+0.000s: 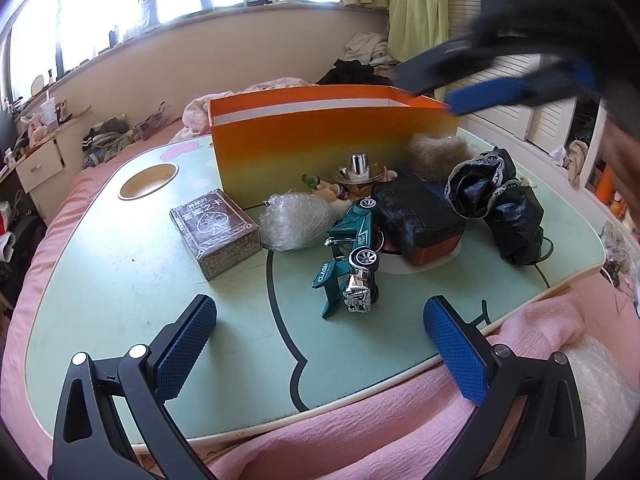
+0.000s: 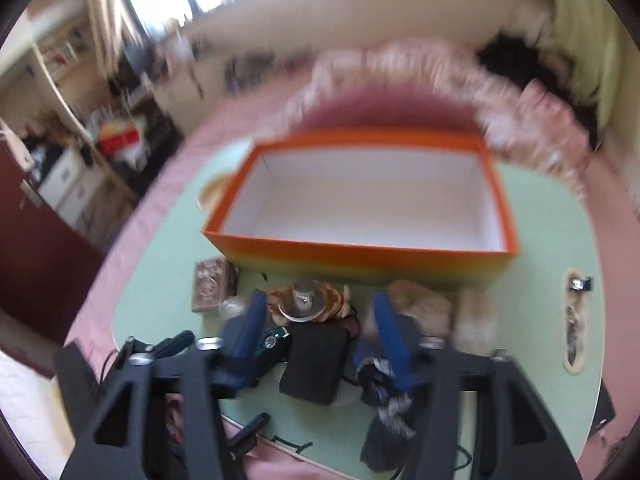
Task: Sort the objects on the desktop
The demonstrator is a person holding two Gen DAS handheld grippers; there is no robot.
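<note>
An open orange box [image 1: 320, 148] stands at the back of the green lap table [image 1: 120, 280]; in the right wrist view its white inside [image 2: 372, 200] holds nothing. In front of it lie a card tin [image 1: 214, 232], a bubble-wrap wad [image 1: 290, 220], a teal toy car [image 1: 352, 256], a black case [image 1: 418, 216], a black folded umbrella [image 1: 496, 204], a furry ball [image 1: 438, 152] and a figurine with a metal cup [image 1: 358, 170]. My left gripper [image 1: 320, 340] is open and empty, low over the table's near part. My right gripper [image 2: 320, 320] is open and empty, high above the pile.
The table sits on a pink bed [image 1: 360, 432]. A round cup hole [image 1: 148, 186] is at the table's back left. A slot with a small clip [image 2: 578, 316] is on the table's right side. Clothes [image 1: 368, 52] and a curtain [image 1: 416, 8] lie behind.
</note>
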